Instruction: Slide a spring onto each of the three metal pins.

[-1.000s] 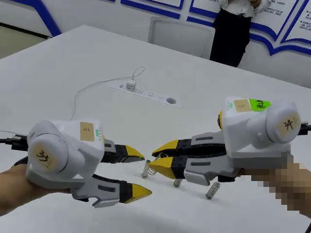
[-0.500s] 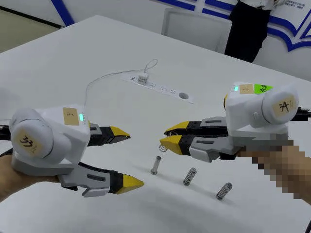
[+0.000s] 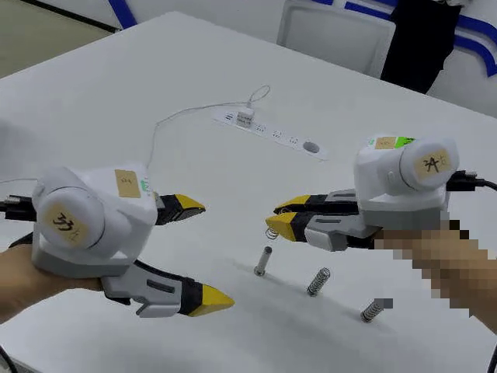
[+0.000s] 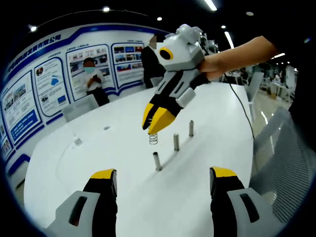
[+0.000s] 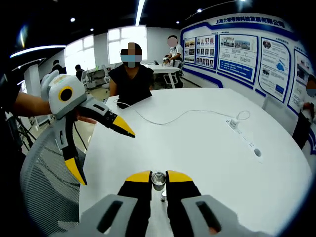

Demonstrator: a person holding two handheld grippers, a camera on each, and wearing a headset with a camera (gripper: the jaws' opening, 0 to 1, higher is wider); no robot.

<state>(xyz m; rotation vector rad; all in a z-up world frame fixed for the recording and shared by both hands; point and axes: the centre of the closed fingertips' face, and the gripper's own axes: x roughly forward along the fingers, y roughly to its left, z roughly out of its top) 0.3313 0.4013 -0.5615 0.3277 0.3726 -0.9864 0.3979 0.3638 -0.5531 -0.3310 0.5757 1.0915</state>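
On the white table [image 3: 116, 101] the left gripper [image 3: 206, 252] has its jaws spread wide. The right gripper [image 3: 279, 219] pinches a small spring [image 3: 271, 232] near a bare upright pin [image 3: 262, 262]. Beside it a second pin [image 3: 318, 281] wears a spring, and a third pin [image 3: 373, 310], partly blurred, seems to as well. A power strip [image 3: 268, 134] lies farther back.

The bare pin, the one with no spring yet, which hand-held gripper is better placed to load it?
Right. The right hand-held gripper is shut on a spring close above the bare pin; the left hand-held gripper is open and holds nothing.
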